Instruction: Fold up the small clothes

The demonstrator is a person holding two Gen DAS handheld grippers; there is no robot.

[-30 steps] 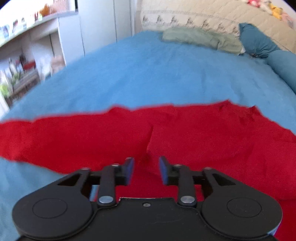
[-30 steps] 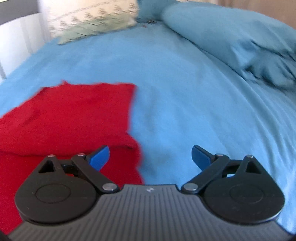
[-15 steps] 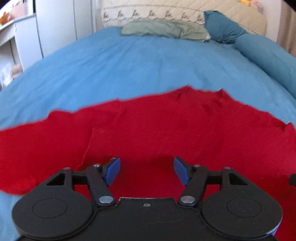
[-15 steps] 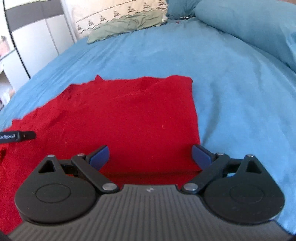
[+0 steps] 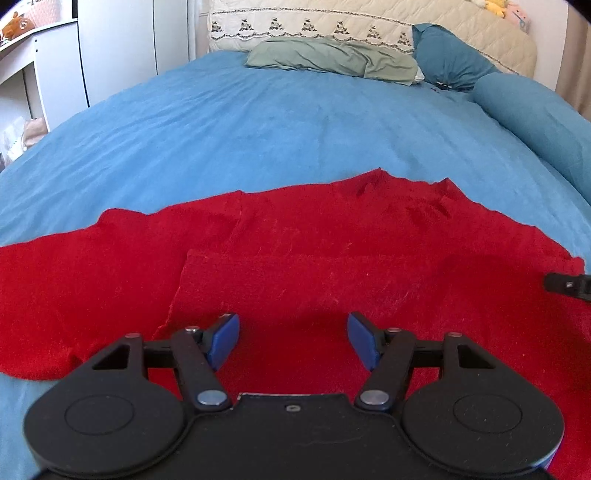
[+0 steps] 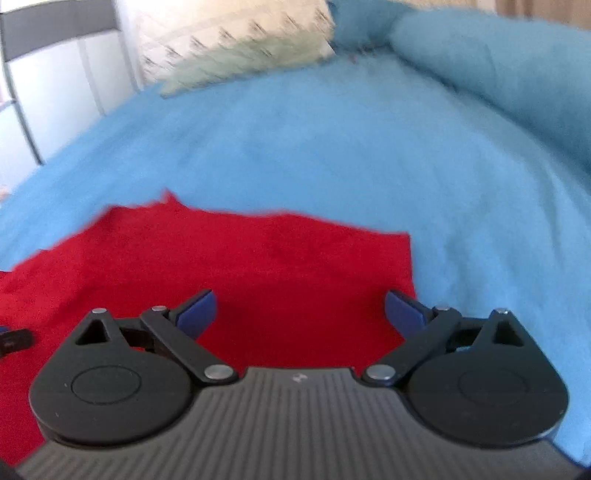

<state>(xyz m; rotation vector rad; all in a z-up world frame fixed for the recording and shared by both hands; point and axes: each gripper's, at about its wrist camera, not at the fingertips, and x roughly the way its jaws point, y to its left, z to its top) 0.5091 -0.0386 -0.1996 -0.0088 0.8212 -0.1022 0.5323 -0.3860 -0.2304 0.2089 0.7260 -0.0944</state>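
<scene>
While one red garment [image 5: 332, 266] lies on blue bedspread [image 5: 258, 122], two grippers, left [image 5: 293, 341] and right [image 6: 300, 314], fingers spread, gripping nothing.

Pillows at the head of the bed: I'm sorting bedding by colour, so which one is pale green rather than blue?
The flat, rumpled pale green pillow lying against the quilted headboard. The dark teal pillow beside it is blue-toned.

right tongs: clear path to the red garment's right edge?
Probably yes. The right tongs stand open just above the red garment, its right edge beside the right pad; only blue bedspread lies around, nothing in the way.
</scene>
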